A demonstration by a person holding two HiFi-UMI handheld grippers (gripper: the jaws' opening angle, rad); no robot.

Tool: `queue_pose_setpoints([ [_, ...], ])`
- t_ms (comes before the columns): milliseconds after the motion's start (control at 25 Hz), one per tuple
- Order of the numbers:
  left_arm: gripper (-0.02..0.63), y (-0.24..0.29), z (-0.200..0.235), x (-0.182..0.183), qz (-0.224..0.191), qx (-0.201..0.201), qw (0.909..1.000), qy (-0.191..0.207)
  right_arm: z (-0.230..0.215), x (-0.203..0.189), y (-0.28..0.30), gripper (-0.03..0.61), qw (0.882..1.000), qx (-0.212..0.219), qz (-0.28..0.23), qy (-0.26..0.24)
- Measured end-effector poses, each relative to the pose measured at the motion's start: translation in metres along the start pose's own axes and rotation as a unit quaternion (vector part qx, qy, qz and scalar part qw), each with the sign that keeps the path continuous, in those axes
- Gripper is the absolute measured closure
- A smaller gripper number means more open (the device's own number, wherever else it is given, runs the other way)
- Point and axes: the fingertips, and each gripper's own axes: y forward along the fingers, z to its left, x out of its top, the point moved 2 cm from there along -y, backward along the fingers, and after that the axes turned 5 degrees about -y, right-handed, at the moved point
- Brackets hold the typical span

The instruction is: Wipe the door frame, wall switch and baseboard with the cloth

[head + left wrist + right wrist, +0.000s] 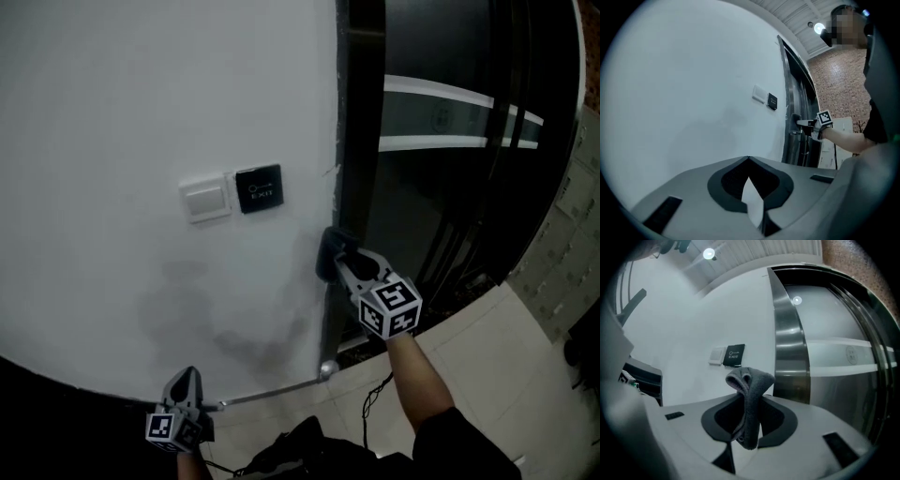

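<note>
Dim bluish light from ceiling lamps (708,253) gleams on the door frame (787,348); fisheye edges blacken.

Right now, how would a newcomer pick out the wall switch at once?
Start at the white wall left of the dark door frame. Two small plates sit side by side there; the switch is the white one, farther from the frame than the black exit button.

Two grippers: the left gripper (190,375) at the lower left of the head view and the right gripper (342,260) near the middle. Two cubes (391,307) with square marks, one on each gripper. One grey cloth (751,383). Two small plates on the wall: one white switch (205,200) and one black button (259,188). One dark door frame (360,141). Two pale stripes (441,92) on the glass, upper right
</note>
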Motion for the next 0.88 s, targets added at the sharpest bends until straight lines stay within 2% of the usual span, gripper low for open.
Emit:
queue_pose_setpoints([
  [200,0.621,0.005,-0.016,0.013,-0.038,-0.024,0.999,-0.006,0.002,-0.047,-0.036,0.492,1.0,-0.019,0.012,0.015],
  [320,0.621,0.01,-0.03,0.011,-0.047,-0.022,0.9986,0.002,0.005,-0.073,-0.057,0.491,0.999,-0.021,0.023,0.021],
  [400,0.621,0.012,-0.037,0.008,-0.055,-0.017,0.9983,-0.008,0.001,-0.086,-0.069,0.492,0.999,-0.024,0.028,0.028],
  [560,0.621,0.0,-0.042,0.007,-0.087,0.011,0.995,-0.048,-0.007,-0.101,-0.093,0.491,0.998,-0.032,0.031,0.047],
  [880,0.623,-0.004,-0.045,0.005,-0.097,0.016,0.9937,-0.054,0.004,-0.124,-0.101,0.491,0.997,-0.002,0.061,0.045],
])
